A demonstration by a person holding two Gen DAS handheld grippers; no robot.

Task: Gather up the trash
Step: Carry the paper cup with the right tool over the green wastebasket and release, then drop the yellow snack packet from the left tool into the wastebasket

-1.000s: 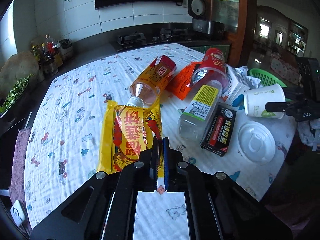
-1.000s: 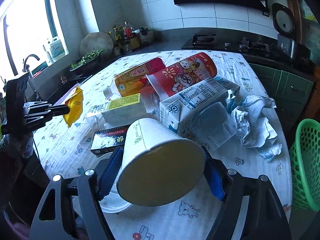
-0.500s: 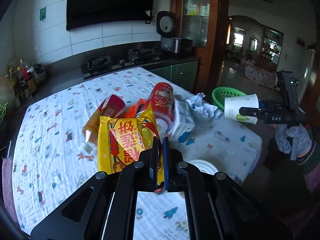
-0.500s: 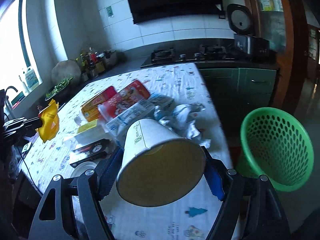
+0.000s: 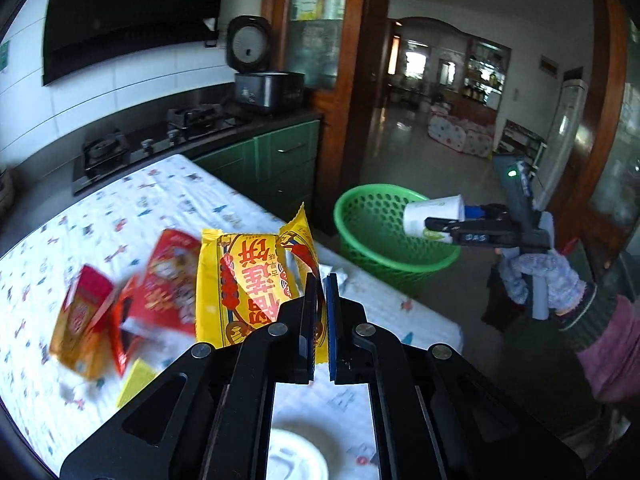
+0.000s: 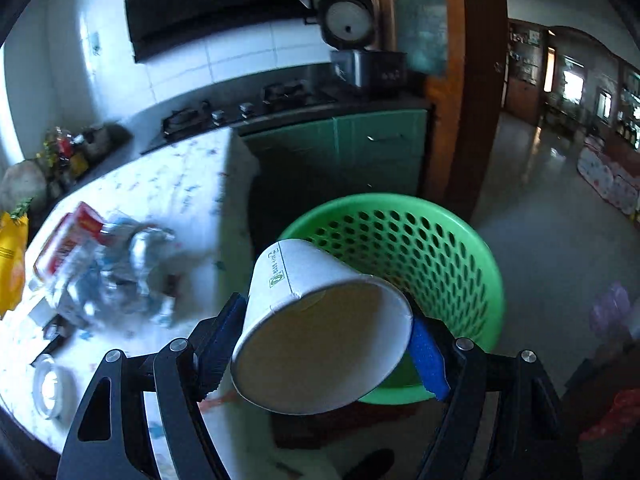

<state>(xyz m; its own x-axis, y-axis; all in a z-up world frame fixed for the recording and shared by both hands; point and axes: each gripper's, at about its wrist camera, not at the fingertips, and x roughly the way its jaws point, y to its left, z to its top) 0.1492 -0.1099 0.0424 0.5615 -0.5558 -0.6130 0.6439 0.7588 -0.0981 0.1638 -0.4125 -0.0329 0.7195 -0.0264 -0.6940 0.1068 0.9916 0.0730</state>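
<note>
Hovering cup (image 6: 320, 332) above basket rim (image 6: 400, 202)

Home kitchen: gas hob (image 5: 160, 136) set in dark worktop, white wall tiles (image 5: 132, 80), open rice cooker (image 5: 262, 76), green cabinets (image 6: 360, 148), cloth-covered table (image 5: 132, 208), living room (image 5: 448, 120) beyond wooden doorway.
</note>
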